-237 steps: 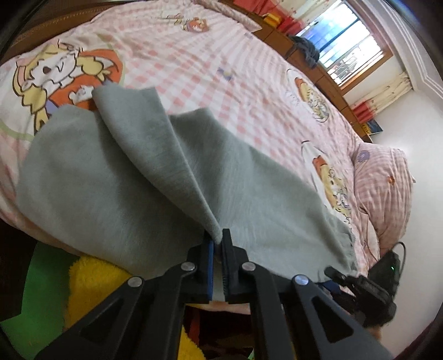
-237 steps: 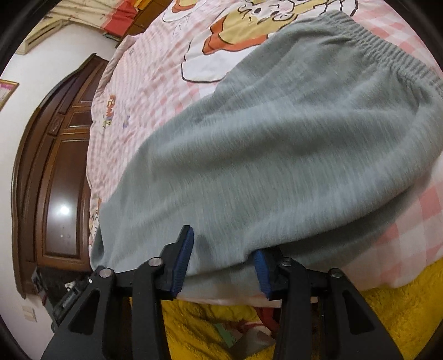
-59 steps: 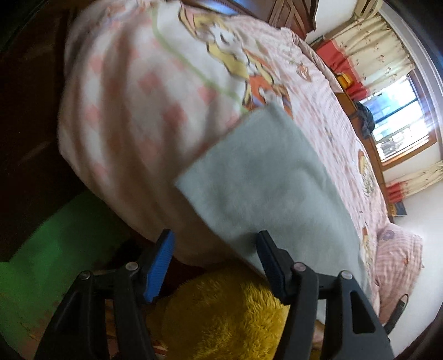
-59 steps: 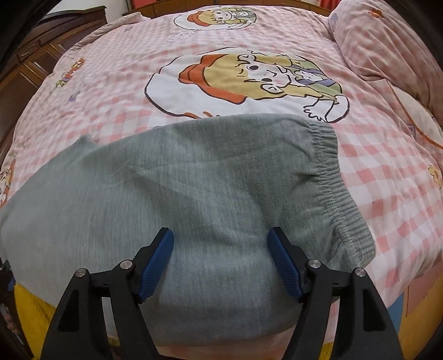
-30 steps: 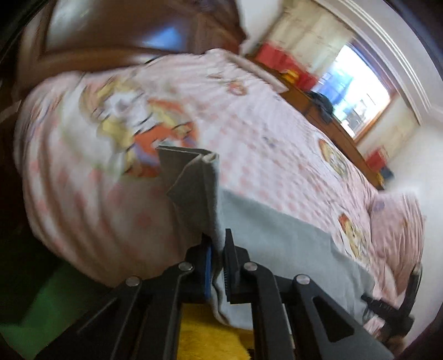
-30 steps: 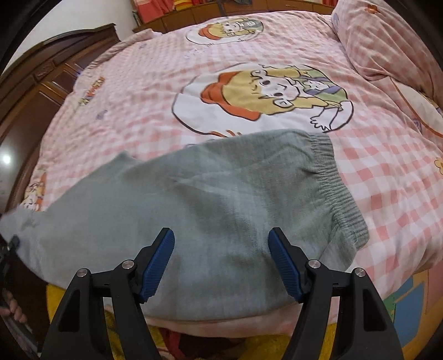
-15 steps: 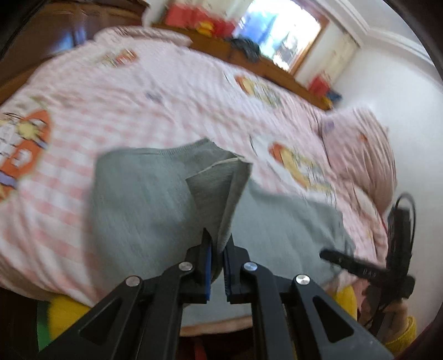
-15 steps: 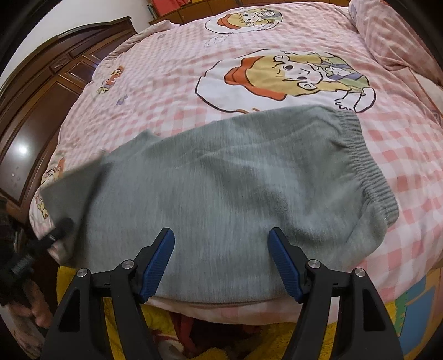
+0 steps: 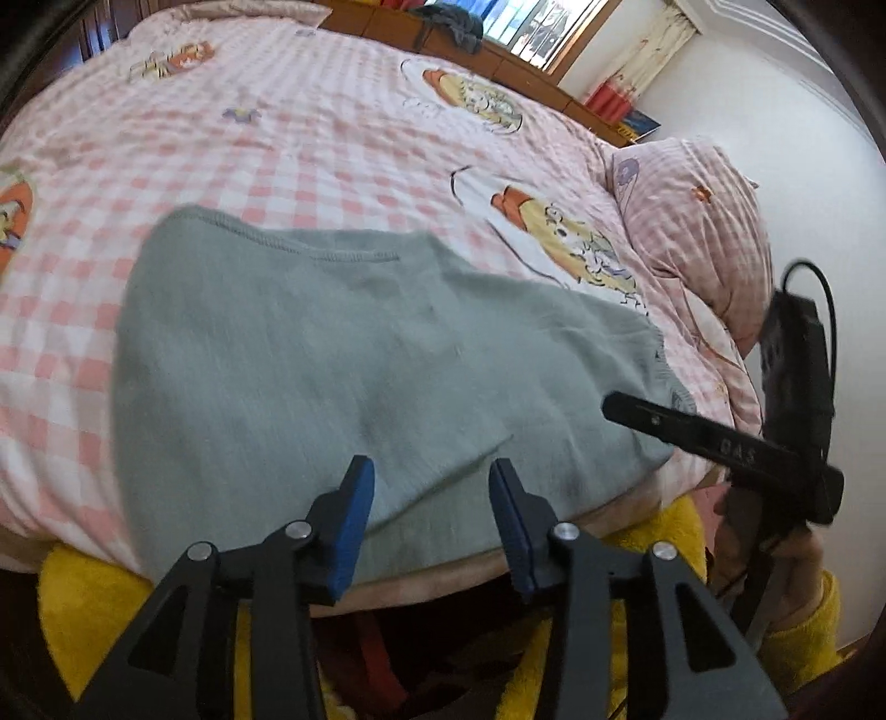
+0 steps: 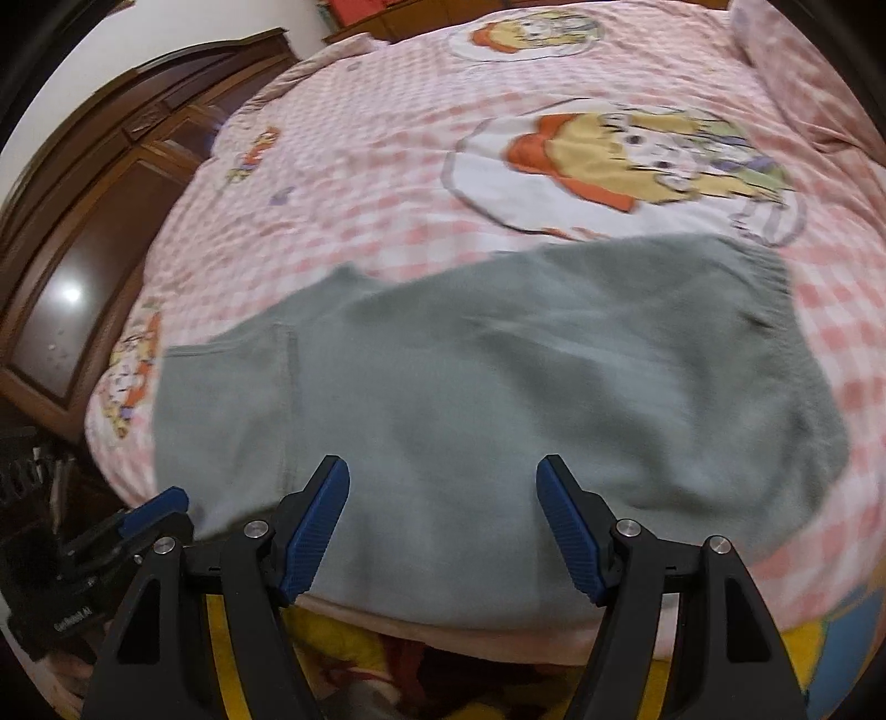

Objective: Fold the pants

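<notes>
Grey pants [image 9: 354, 354] lie folded near the bed's [image 9: 310, 138] six o'clock edge. Left gripper [image 9: 431, 501] and right gripper [image 10: 443, 520] gape wide, empty. Another fold probably needs a fresh pinch.

Bedroom interior. A bed [image 9: 332, 138] covered by a pink-and-white checked quilt with cartoon prints fills most of the room; a matching checked pillow [image 9: 692, 221] lies at its head, beside a white wall [image 9: 775, 111]. A bright window [image 9: 531, 27] with pale curtains [image 9: 653, 50] stands beyond a low wooden cabinet [image 9: 526, 66]. A dark wooden wardrobe [image 10: 83, 221] reflects a lamp.
</notes>
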`<state>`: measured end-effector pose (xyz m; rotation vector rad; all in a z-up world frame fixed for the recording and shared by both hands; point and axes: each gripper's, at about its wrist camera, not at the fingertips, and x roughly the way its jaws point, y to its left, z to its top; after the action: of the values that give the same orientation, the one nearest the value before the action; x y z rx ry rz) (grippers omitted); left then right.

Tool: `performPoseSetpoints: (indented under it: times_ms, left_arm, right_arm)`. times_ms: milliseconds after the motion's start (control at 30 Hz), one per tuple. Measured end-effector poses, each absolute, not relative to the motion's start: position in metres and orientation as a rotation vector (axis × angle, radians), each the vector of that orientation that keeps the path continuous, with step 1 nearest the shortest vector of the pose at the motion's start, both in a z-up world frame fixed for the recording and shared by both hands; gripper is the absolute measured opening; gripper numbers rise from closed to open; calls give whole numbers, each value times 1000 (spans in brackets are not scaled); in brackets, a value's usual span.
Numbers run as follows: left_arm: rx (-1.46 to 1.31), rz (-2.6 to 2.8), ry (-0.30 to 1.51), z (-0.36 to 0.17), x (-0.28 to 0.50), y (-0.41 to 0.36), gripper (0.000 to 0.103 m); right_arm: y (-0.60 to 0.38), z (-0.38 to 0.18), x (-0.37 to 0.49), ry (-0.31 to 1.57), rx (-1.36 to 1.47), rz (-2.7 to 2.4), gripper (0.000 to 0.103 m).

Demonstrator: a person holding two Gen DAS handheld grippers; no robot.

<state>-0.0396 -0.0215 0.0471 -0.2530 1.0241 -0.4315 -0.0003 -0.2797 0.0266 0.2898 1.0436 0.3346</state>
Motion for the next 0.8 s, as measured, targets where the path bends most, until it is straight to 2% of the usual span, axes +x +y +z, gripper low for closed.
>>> performPoseSetpoints:
  times_ms: [200,400,567,700,800]
  left_arm:
    - [-254,-326,955,64,-49,6,48]
    - [-250,-186,978,51,-44,34,48]
    - [-272,-173,1008,36,-40,41,48]
    - [-260,-177,1007,34,-40,40,48]
    - [-268,-181,1006,33,-40,42,48]
  right_arm:
    - [-230,23,16,1071,258,480,72]
    - [-197,9,33,1105,221,520,66]
    - [-182,8,41,1097,217,572,52]
    - [-171,2,48,1097,179,569,48]
    - [-168,3,49,1085,158,560,36]
